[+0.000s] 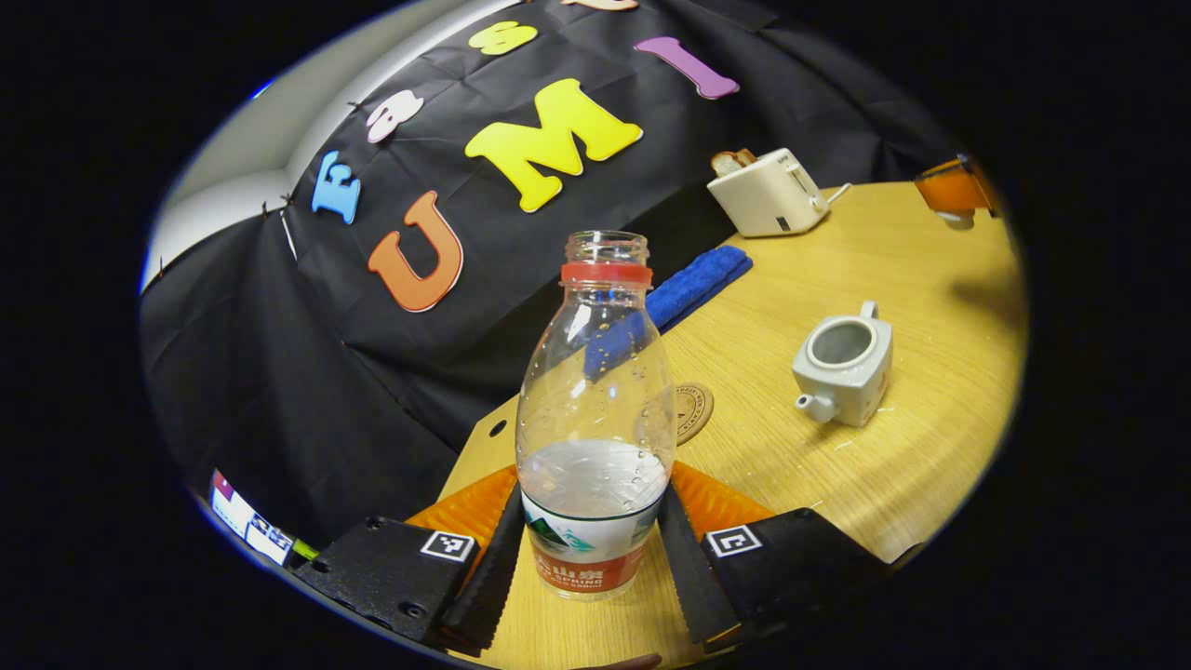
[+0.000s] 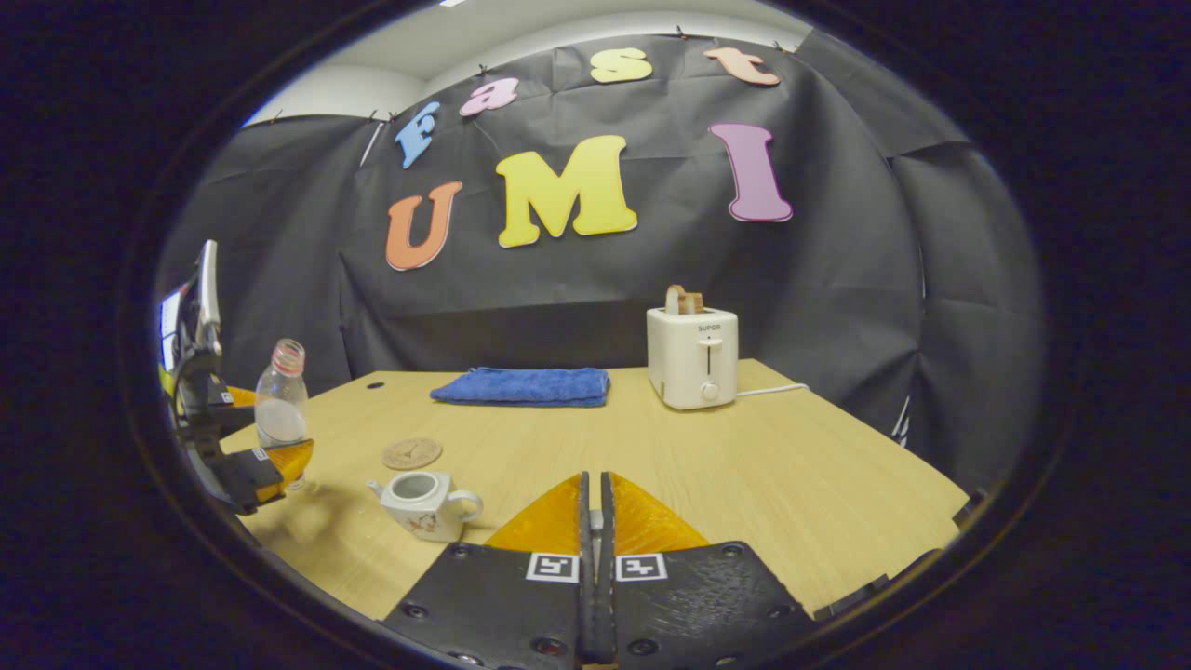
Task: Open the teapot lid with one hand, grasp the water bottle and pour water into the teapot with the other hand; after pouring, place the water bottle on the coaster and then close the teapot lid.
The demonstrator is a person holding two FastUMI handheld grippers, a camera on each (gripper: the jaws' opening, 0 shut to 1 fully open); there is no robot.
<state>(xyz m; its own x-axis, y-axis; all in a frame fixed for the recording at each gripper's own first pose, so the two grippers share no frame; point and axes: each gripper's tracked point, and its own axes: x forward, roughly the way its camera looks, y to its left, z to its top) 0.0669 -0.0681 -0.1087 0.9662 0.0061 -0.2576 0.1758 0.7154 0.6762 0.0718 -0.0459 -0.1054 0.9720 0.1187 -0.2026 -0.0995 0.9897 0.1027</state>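
Note:
A clear, uncapped water bottle (image 1: 595, 419) with a red neck ring and a little water stands upright between my left gripper's (image 1: 591, 507) fingers, which press on its labelled lower part. In the right gripper view the same bottle (image 2: 279, 400) and left gripper (image 2: 244, 447) are at the table's left edge. The pale teapot (image 1: 842, 363) sits lidless with its top open, and is seen again as the teapot (image 2: 423, 502) just left of my right gripper (image 2: 593, 479). That gripper's fingers are closed together. Far off, the right gripper (image 1: 954, 186) carries a small pale lid (image 1: 954, 220) beneath it. A round coaster (image 1: 693, 409) lies between bottle and teapot.
A folded blue towel (image 2: 521, 386) lies at the back of the wooden table (image 2: 791, 465). A white toaster (image 2: 693, 358) with bread in it stands at the back right, its cord trailing right. The table edge runs close by the bottle.

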